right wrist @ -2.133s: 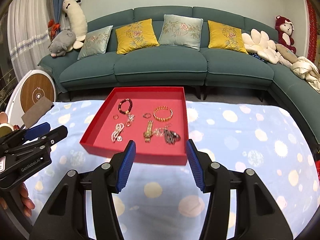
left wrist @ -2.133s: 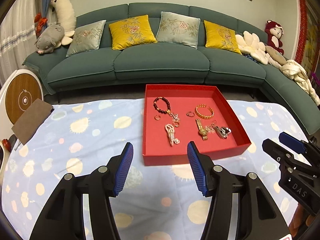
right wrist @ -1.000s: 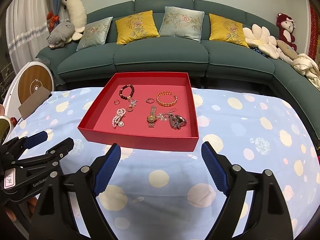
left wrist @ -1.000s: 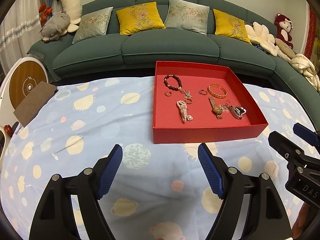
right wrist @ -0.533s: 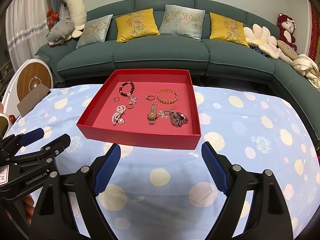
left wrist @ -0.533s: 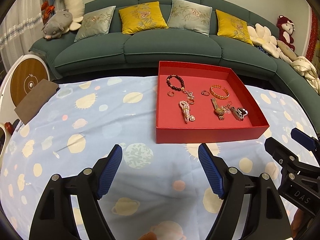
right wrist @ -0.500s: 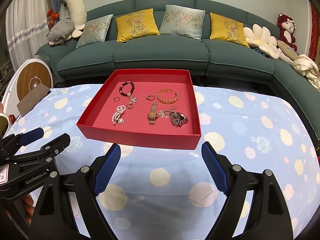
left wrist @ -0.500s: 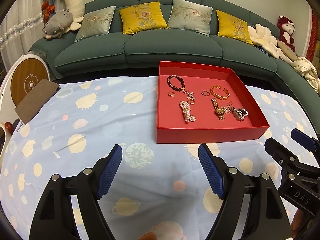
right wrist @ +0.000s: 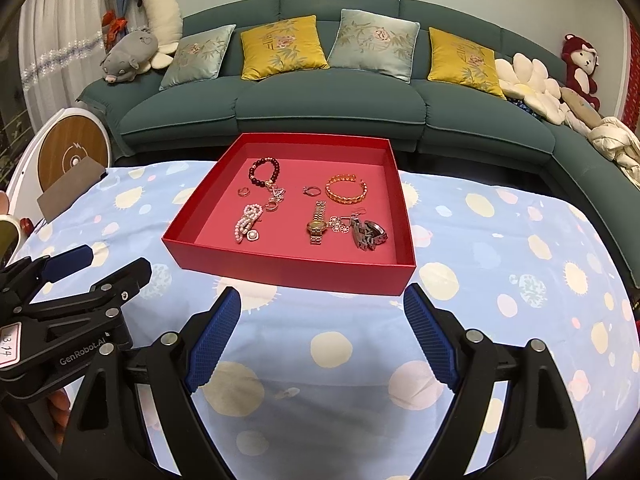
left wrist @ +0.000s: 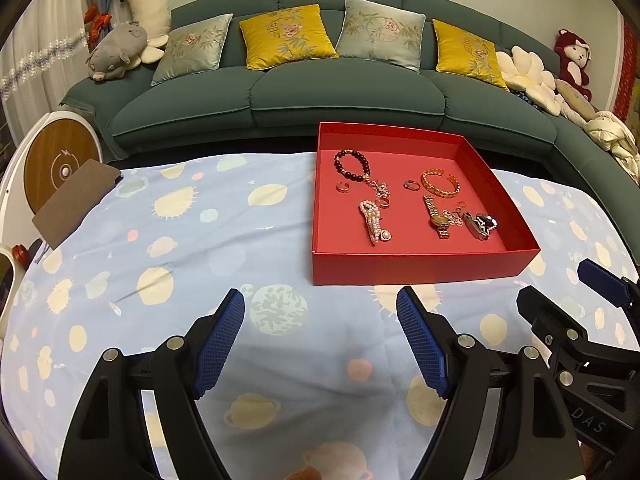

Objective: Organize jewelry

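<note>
Hovering wide and empty, the left claw and right claw both sit further back from the shallow square red cardboard tray than two seconds ago, with jaws spread wider. All the jewelry lies inside it: a dark beaded bracelet far left, a gold cuff bangle far right, a gold wristwatch nearer. On the pale blue planet-print worktop, this fits either sorting ahead or sorting finished.
</note>
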### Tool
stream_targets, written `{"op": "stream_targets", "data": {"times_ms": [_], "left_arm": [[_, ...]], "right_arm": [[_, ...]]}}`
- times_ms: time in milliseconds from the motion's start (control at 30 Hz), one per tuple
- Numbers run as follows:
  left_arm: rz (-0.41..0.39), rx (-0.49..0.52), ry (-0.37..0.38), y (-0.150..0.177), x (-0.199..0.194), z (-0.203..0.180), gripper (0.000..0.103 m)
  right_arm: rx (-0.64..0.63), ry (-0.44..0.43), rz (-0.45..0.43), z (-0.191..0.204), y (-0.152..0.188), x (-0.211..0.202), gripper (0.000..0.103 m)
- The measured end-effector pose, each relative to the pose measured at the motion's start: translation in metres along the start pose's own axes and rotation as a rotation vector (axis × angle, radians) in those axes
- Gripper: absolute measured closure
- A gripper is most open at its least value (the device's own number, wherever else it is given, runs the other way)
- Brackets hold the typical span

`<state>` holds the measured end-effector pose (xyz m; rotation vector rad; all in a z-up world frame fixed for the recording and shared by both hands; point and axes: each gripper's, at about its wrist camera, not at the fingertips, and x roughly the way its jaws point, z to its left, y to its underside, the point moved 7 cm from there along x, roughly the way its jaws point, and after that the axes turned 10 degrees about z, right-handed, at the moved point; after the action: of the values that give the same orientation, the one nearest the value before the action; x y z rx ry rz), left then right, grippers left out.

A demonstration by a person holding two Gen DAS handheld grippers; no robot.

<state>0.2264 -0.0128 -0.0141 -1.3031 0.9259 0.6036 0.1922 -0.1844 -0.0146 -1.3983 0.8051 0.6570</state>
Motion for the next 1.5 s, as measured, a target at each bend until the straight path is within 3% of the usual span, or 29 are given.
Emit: {"op": "stream_targets", "data": {"times_ms": [1500], "left_arm": [[-0.034, -0.004, -0.032, 0.0016, -0.0057, -0.0026, 0.027]], "right_arm": [[0.001, 0.009, -0.013, 0.0033, 0.0012, -0.0032, 0.022]]}}
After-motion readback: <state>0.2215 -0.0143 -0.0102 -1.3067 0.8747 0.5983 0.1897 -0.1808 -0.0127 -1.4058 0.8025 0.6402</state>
